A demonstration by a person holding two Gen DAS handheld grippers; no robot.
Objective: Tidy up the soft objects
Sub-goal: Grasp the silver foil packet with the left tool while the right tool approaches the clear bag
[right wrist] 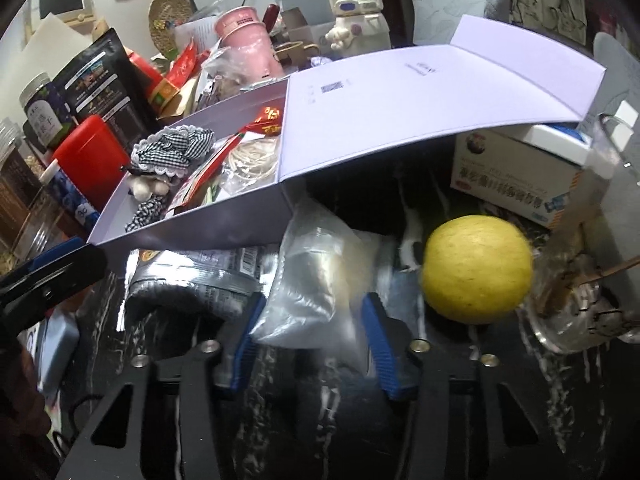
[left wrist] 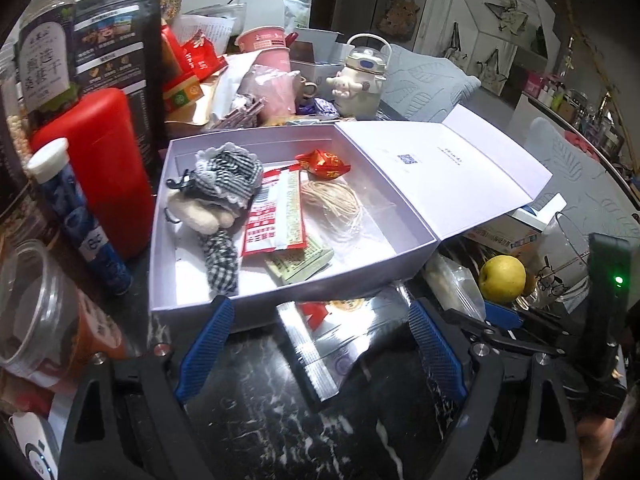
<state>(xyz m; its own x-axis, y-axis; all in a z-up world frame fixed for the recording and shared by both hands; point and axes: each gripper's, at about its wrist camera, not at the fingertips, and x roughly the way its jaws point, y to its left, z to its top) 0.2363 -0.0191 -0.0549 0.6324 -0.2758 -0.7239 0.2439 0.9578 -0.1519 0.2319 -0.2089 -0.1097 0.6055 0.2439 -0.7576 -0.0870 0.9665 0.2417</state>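
An open white box (left wrist: pixel 280 300) holds a plush doll in checked cloth (left wrist: pixel 220 188), a red sachet (left wrist: pixel 272 216), a coil of string (left wrist: pixel 332 200) and a red candy (left wrist: pixel 324 164). In front of it a silver foil packet (left wrist: pixel 316 340) lies on the black marble top, between the wide-open fingers of my left gripper (left wrist: pixel 320 306), which do not touch it. My right gripper (right wrist: pixel 314 300) is shut on a clear plastic bag (right wrist: pixel 316 276), its blue pads (right wrist: pixel 250 332) pressing both sides. The bag lies beside the box's front corner (right wrist: pixel 200 232).
A yellow apple (right wrist: pixel 476 268) sits just right of the bag, with a drinking glass (right wrist: pixel 580 312) and a medicine carton (right wrist: pixel 516 184) beyond. The box lid (right wrist: pixel 420 92) hangs open over them. A red canister (left wrist: pixel 100 168), a blue tube (left wrist: pixel 80 220) and jars crowd the left.
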